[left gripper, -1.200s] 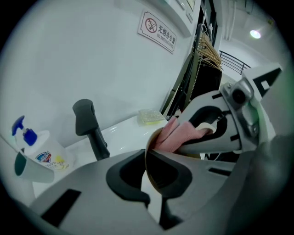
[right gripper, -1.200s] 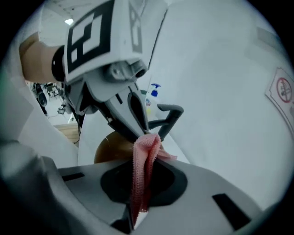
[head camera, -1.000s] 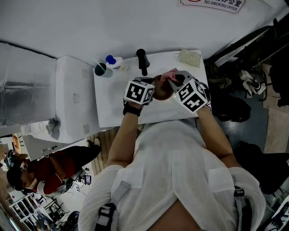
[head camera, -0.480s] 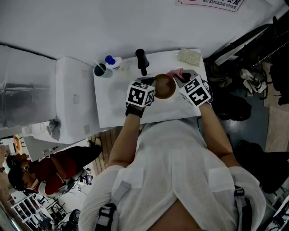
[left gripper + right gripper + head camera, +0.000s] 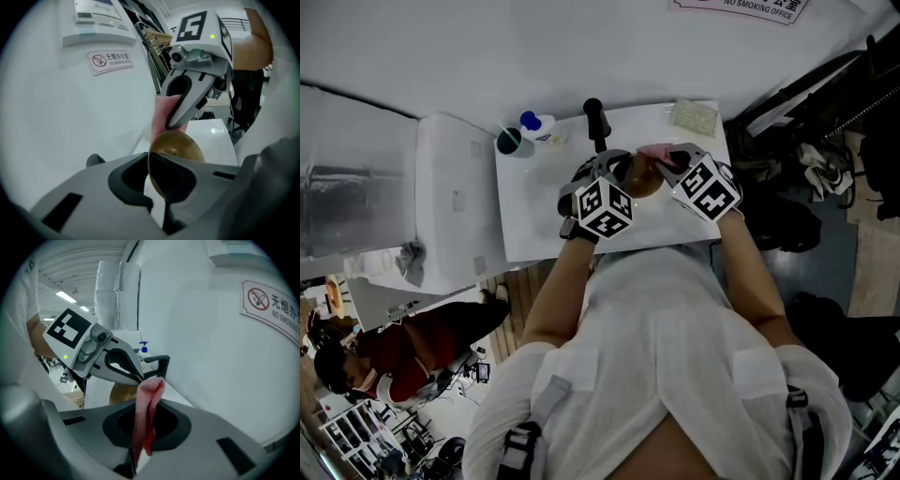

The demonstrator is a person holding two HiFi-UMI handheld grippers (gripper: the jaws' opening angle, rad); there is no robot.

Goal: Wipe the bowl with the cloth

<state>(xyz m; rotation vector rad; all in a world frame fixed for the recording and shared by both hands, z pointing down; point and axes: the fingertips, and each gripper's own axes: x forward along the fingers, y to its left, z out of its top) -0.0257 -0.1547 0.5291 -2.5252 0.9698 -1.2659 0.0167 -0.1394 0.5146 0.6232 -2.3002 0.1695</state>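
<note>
- Bowl (image 5: 643, 178), brown, hangs tilted over the bench's (image 5: 534, 225) far right part, its rim clamped tight in the left claw (image 5: 152, 180).
- Right claw (image 5: 139, 446) pinches the pink cloth (image 5: 146, 404), which seemingly touches the bowl.

Bowl (image 5: 641, 179) between left tool (image 5: 616, 172) and right tool (image 5: 665, 162), cloth (image 5: 654, 150) just behind

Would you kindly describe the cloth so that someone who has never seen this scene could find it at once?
Look at the white table against the wall, then at the brown bowl held over it. Beside the bowl, a strip of cloth is pinched in the right gripper; it is the only pink, nubbly, soft thing there.
</note>
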